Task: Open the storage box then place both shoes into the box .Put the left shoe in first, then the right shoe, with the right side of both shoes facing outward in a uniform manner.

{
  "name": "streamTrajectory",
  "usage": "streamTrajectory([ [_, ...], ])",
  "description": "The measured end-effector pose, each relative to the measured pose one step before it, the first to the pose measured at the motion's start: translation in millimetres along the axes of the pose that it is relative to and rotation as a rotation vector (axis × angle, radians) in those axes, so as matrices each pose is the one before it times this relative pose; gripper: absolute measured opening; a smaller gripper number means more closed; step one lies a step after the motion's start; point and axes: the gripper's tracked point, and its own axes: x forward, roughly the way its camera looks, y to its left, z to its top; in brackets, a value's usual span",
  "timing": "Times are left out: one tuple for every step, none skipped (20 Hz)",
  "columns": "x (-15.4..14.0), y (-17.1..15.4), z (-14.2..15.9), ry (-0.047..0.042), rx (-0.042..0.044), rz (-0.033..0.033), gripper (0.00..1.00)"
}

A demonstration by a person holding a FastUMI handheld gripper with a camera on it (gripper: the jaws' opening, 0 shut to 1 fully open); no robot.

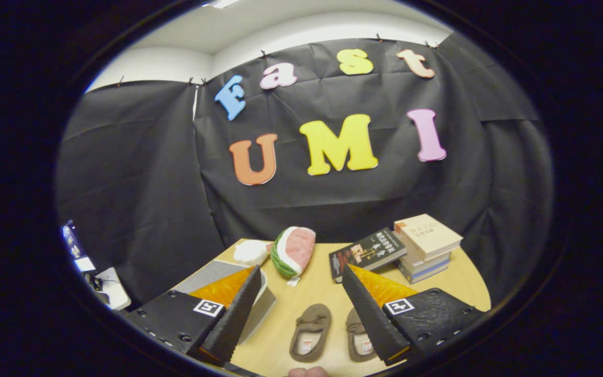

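Storage box (212, 277), a pale grey lidded thing with a flat top, sat on the left of the light wooden table (312, 293), partly hidden behind my left finger. My gripper (296, 314) hung released above the table, fingers (233, 314) spread wide apart and gripping nothing. Between them, down on the near part of the table, lay the pair of brown suede slippers: the left slipper (310, 332) in clear sight, and the right slipper (360, 340) just beside it, its outer edge tucked under my right finger. Both pointed their toes away from me. Farther off, beyond the fingers, a plush watermelon slice (293, 250), red with a green rind, rested near the table's far edge, and a white soft lump (252, 252) lay touching it on its left. To the right, a dark-covered book (367, 252) lay flat, leaning against a stack of cream and blue books (427, 246).
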Motion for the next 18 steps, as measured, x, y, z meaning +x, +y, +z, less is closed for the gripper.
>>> streamTrajectory([
  [7.07,11.33,-10.90,0.02400,0.01097,0.02589,0.96],
  [8.32,9.71,-13.06,0.02564,0.01741,0.02455,0.95],
  [8.23,9.95,-13.37,0.02795,0.01788,0.02281,0.95],
  [9.33,10.26,-14.64,0.02984,0.01746,0.02410,0.96],
  [10.15,8.87,-13.83,0.02826,0.01717,0.02046,0.96],
  [9.23,7.44,-14.35,0.02544,0.01903,0.01963,0.95],
  [12.60,6.58,-12.11,0.02396,0.01867,0.01665,0.95],
  [11.60,5.20,-10.24,0.02305,0.01801,0.01230,0.95],
  [10.19,2.14,-9.36,0.01937,0.02104,0.00559,0.95],
  [9.59,1.23,-8.79,0.01661,0.02476,0.00401,0.96],
  [9.55,0.27,-6.65,0.01405,0.02683,0.00266,0.96],
  [8.64,0.45,-5.77,0.01266,0.02680,0.00167,0.96],
  [8.86,0.61,-4.80,0.01417,0.02874,0.00691,0.96],
  [8.83,-1.52,-4.35,0.01355,0.02659,0.00565,0.96],
  [7.64,-2.68,-2.05,0.00984,0.03111,-0.00071,0.96],
  [5.47,-2.10,-1.43,0.00988,0.03310,0.00691,0.96],
  [5.87,0.20,-1.64,0.01013,0.03169,0.01345,0.95],
  [2.55,1.28,-0.14,0.00497,0.02576,0.01519,0.96],
])
